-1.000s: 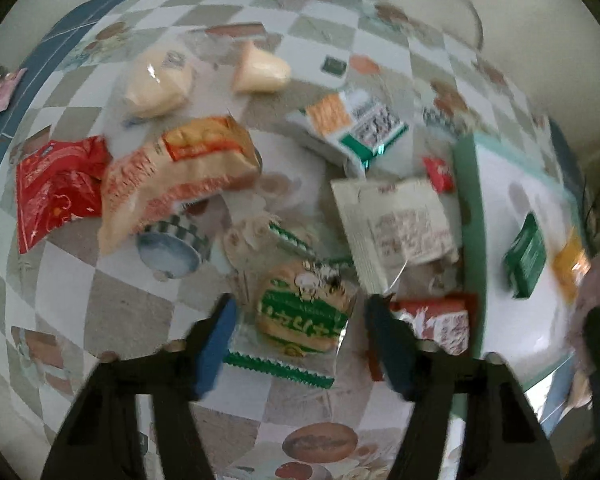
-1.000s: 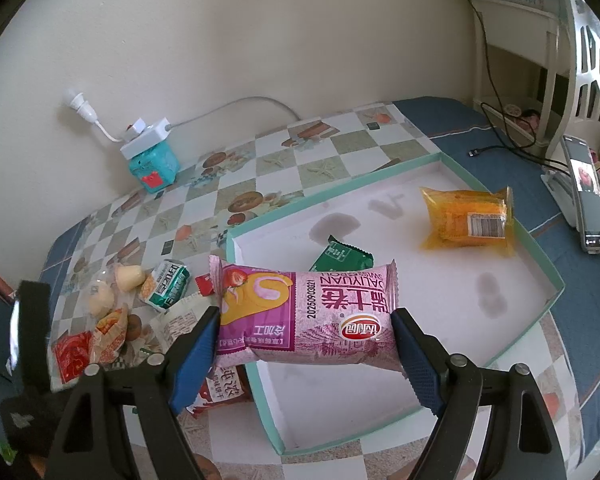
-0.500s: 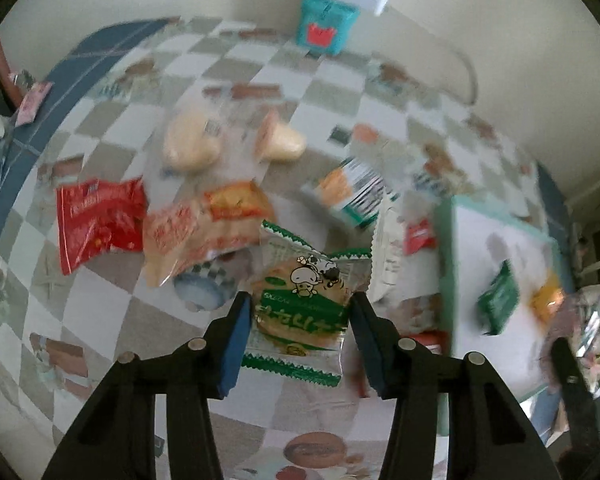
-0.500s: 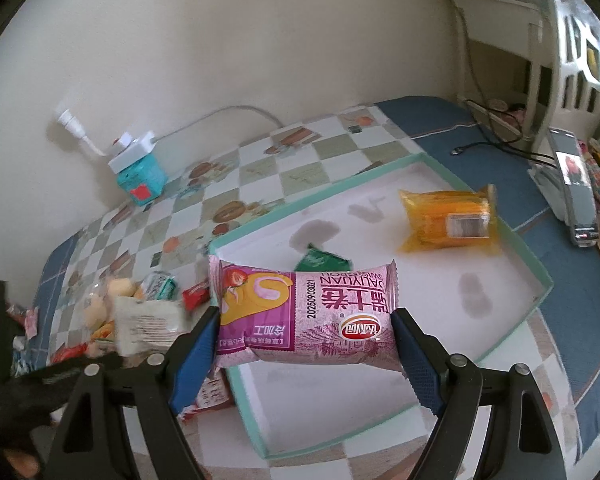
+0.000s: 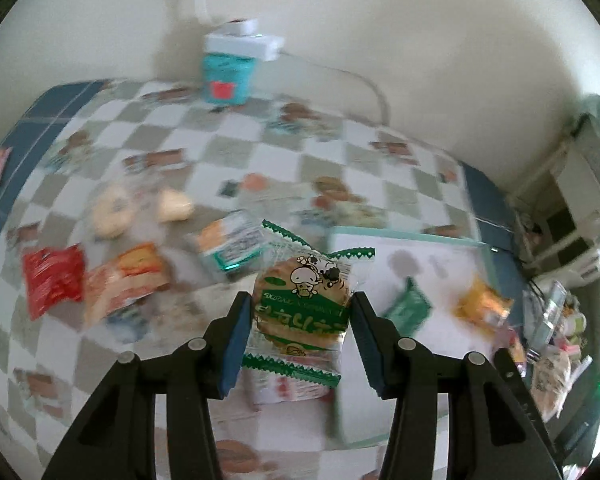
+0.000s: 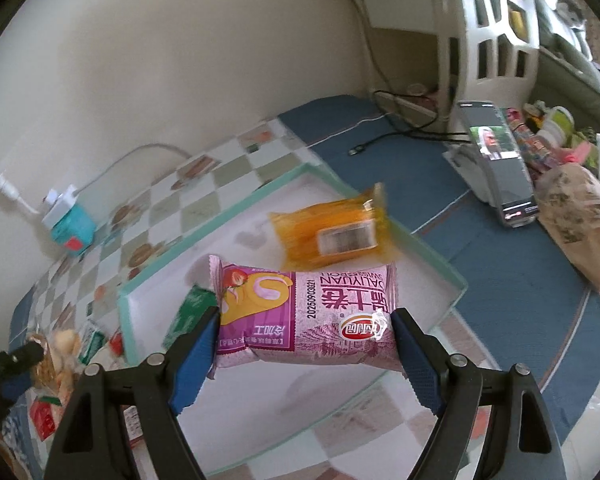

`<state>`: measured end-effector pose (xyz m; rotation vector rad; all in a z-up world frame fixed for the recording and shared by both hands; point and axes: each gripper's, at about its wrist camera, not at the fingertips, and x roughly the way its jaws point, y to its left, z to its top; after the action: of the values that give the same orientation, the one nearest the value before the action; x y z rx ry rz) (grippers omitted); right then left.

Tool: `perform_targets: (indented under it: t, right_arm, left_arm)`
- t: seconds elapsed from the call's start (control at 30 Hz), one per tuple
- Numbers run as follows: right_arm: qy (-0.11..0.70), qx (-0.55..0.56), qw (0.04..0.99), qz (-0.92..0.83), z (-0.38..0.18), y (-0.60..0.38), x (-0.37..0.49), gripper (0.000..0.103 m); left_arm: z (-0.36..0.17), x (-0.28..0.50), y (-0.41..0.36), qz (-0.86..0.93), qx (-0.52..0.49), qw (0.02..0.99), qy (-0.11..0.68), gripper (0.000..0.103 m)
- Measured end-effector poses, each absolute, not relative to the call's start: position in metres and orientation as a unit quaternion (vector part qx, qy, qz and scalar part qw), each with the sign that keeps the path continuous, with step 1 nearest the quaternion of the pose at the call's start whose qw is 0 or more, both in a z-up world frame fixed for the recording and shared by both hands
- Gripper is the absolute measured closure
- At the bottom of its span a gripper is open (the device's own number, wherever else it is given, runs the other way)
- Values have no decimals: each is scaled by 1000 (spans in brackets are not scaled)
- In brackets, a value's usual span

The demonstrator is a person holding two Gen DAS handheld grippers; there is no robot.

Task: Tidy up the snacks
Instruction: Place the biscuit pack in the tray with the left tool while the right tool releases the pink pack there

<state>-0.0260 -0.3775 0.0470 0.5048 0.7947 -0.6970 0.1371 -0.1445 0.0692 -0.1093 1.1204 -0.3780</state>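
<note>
Over the white tray (image 6: 456, 280), the right gripper (image 6: 305, 332) pinches the pink cake pack (image 6: 304, 312) end to end. That pack looks puffy, light and crushable, so gripping the ends seems safest. Meanwhile the left gripper (image 5: 300, 312) clamps the green cookie packet (image 5: 302, 304) by its sides above the checkered table (image 5: 260, 152); it's probably brittle inside crinkly, slippery film.

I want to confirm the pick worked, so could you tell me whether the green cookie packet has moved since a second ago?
Yes. The green cookie packet, clamped in the left gripper, has come up off the checkered tablecloth and shifted toward the white tray.
</note>
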Motion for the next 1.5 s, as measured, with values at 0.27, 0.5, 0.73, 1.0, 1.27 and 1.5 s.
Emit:
perform_targets:
  t: [0.27, 0.5, 0.73, 1.0, 1.27, 1.5]
  right_arm:
    - [387, 211, 837, -325, 35, -384, -9, 18]
    - [412, 208, 829, -316, 10, -391, 5, 18]
    - [417, 207, 825, -320, 4, -397, 7, 17]
    - [413, 199, 828, -323, 13, -394, 8, 0]
    - [426, 180, 829, -315, 27, -375, 12, 0]
    - [426, 172, 833, -307, 46, -347, 9, 0]
  left_arm:
    - [53, 143, -210, -239, -24, 817, 524, 51]
    - [14, 160, -235, -244, -31, 804, 541, 51]
    - [2, 165, -244, -238, -29, 809, 537, 51]
    - [17, 166, -227, -213, -29, 820, 531, 21]
    - [29, 172, -174, -115, -14, 834, 539, 8]
    - [47, 173, -127, -58, -17, 845, 532, 7]
